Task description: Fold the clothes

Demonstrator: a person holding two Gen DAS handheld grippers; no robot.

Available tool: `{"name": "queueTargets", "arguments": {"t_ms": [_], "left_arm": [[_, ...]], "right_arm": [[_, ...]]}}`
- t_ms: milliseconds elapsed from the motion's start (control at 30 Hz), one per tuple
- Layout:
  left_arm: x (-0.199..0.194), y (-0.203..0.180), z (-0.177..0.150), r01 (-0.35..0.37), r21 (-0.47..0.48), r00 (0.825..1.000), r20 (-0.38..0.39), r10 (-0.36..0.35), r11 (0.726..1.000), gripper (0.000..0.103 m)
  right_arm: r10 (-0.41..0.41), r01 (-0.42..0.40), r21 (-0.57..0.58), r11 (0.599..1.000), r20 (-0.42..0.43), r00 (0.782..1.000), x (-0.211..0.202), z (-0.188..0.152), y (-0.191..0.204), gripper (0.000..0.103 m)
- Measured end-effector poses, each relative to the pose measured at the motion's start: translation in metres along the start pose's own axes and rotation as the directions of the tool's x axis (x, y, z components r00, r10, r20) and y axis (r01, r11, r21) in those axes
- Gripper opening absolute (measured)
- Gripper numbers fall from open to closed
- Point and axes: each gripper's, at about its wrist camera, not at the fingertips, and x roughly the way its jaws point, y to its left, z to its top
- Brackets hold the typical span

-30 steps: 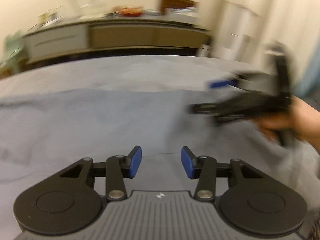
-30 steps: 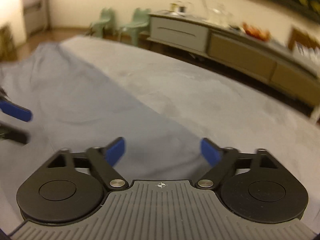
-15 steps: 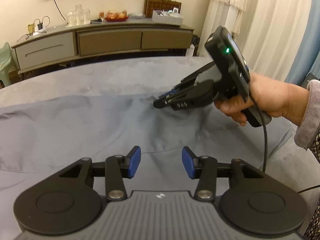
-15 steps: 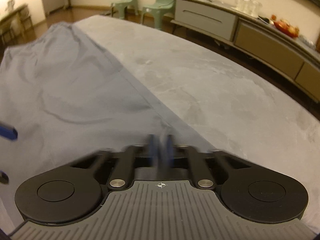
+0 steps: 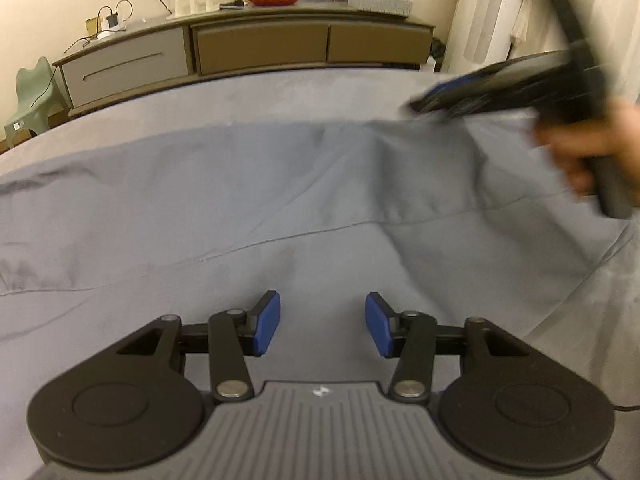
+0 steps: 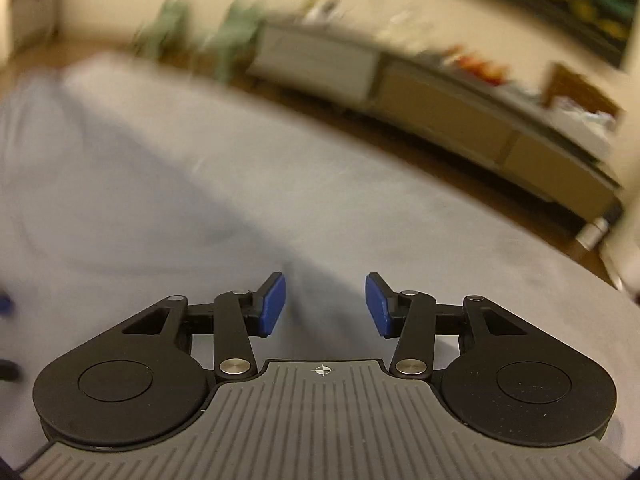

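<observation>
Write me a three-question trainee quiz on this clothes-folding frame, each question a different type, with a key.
1. True or false: the left gripper has its pads pressed on the blue-grey garment.
2. Multiple choice: in the left wrist view, the right gripper shows at A) the lower left, B) the upper right, C) dead centre.
3. Fill in: the garment lies spread on a grey ____.

Key: 1 false, the pads stand apart above the cloth with nothing between them. 2 B, blurred, over the garment's far right edge. 3 cover or cloth-covered surface; the sideboard stands behind it.
</observation>
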Motion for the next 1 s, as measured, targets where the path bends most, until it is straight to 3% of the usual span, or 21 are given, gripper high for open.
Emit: {"name": "queueTargets", "arguments": {"t_ms": [100, 200, 233, 333, 367, 400, 467, 567, 667, 733, 767, 800, 867, 967, 1000], "left_arm": [[0.003, -0.005, -0.004, -0.032, 0.049, 0.999, 0.020, 0.032, 0.998, 0.053], [0.006, -0.004, -0.003, -0.063, 0.027, 0.997, 0.045, 0.062, 0.998, 0.054], [0.009, -0.002, 0.000, -0.081, 0.015, 0.996, 0.049, 0.080, 0.997, 0.054], [0.012, -0.001, 0.010, -0.142, -0.015, 0.989, 0.040, 0.143, 0.990, 0.052], [0.009, -0.003, 0.013, -0.162, -0.023, 0.986, 0.041, 0.163, 0.987, 0.045], [0.005, -0.006, 0.016, -0.163, -0.025, 0.985, 0.053, 0.164, 0.986, 0.045], [-0.008, -0.017, 0.019, -0.102, -0.004, 0.988, 0.113, 0.102, 0.995, 0.049], [-0.002, -0.030, 0.016, -0.083, 0.075, 0.992, 0.106, 0.075, 0.994, 0.051], [0.016, -0.013, 0.012, -0.090, 0.065, 0.995, 0.057, 0.087, 0.994, 0.064], [0.014, 0.015, 0.016, -0.113, 0.002, 0.993, 0.043, 0.113, 0.994, 0.055], [0.011, 0.033, 0.016, -0.109, -0.040, 0.993, 0.040, 0.111, 0.993, 0.041], [0.008, 0.052, 0.016, -0.096, -0.087, 0.994, 0.039, 0.099, 0.992, 0.027], [-0.002, 0.093, 0.012, -0.047, -0.197, 0.997, 0.045, 0.057, 0.979, 0.015], [-0.020, 0.151, -0.007, -0.086, -0.326, 0.994, 0.037, 0.104, 0.941, 0.034], [-0.028, 0.169, -0.016, -0.099, -0.351, 0.992, 0.037, 0.119, 0.931, 0.033]], "right_arm": [[0.023, -0.020, 0.120, 0.993, -0.026, 0.999, -0.034, -0.034, -0.026, 0.048], [-0.063, 0.083, 0.143, 0.986, -0.145, 0.987, -0.028, -0.077, -0.053, 0.049], [-0.098, 0.123, 0.186, 0.975, -0.139, 0.985, -0.027, -0.087, -0.069, 0.059], [-0.179, 0.223, 0.377, 0.899, -0.150, 0.972, -0.038, -0.101, -0.118, 0.057], [-0.191, 0.236, 0.435, 0.869, -0.145, 0.971, -0.050, -0.103, -0.130, 0.057], [-0.198, 0.239, 0.481, 0.843, -0.135, 0.971, -0.062, -0.104, -0.139, 0.057], [-0.189, 0.208, 0.511, 0.834, -0.090, 0.978, -0.091, -0.104, -0.147, 0.057], [-0.141, 0.157, 0.414, 0.896, -0.069, 0.988, -0.113, -0.108, -0.133, 0.061], [-0.102, 0.154, 0.306, 0.940, -0.179, 0.979, -0.112, -0.135, -0.122, 0.058], [-0.122, 0.180, 0.301, 0.936, -0.201, 0.972, -0.115, -0.156, -0.132, 0.069], [-0.130, 0.186, 0.313, 0.931, -0.192, 0.973, -0.120, -0.164, -0.139, 0.067], [-0.139, 0.193, 0.317, 0.929, -0.185, 0.973, -0.124, -0.170, -0.144, 0.054], [-0.163, 0.212, 0.283, 0.935, -0.187, 0.969, -0.133, -0.176, -0.144, 0.049], [-0.249, 0.295, 0.233, 0.927, -0.207, 0.946, -0.136, -0.180, -0.141, 0.052], [-0.251, 0.300, 0.247, 0.921, -0.211, 0.945, -0.139, -0.181, -0.143, 0.053]]}}
